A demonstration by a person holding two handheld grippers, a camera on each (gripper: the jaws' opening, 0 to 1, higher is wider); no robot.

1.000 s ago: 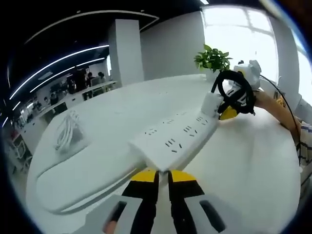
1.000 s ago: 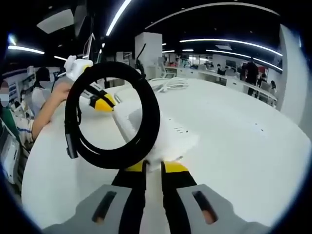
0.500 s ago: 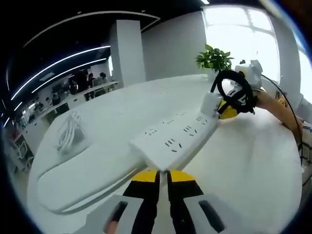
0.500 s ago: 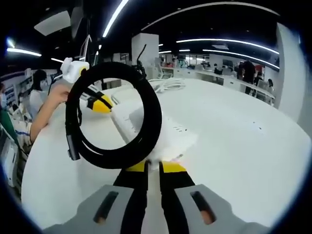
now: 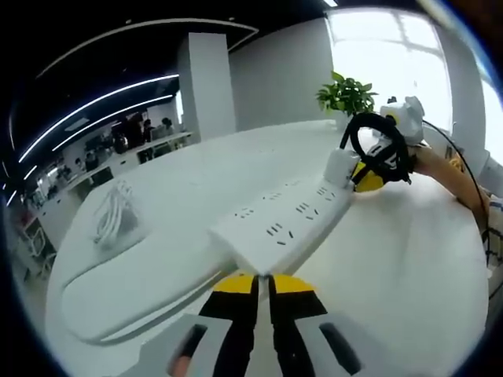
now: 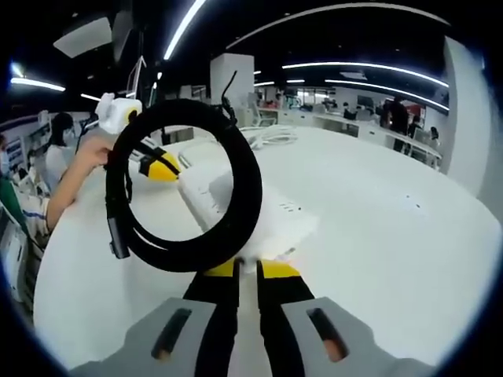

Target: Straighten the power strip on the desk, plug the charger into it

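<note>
Almost nothing has moved over the last second: both views sit nearly as they did, with only a slight drift of the hands. The power strip [image 5: 283, 221] lies on the white desk [image 5: 409, 259], its near end at the left gripper [image 5: 262, 283], whose jaws are pressed together on or just against that end; the contact itself is hard to make out. At the far end the white charger [image 5: 340, 166] stands on the strip, apparently seated in a socket. The right gripper [image 6: 247, 271] pinches the charger's base, jaws nearly together, with the black coiled cable [image 6: 185, 188] looping up in front of it. To finish well, the left hand should pin the strip flat while the right pushes the charger straight down, not at a slant. Both hands are held low, facing each other along the strip.
</note>
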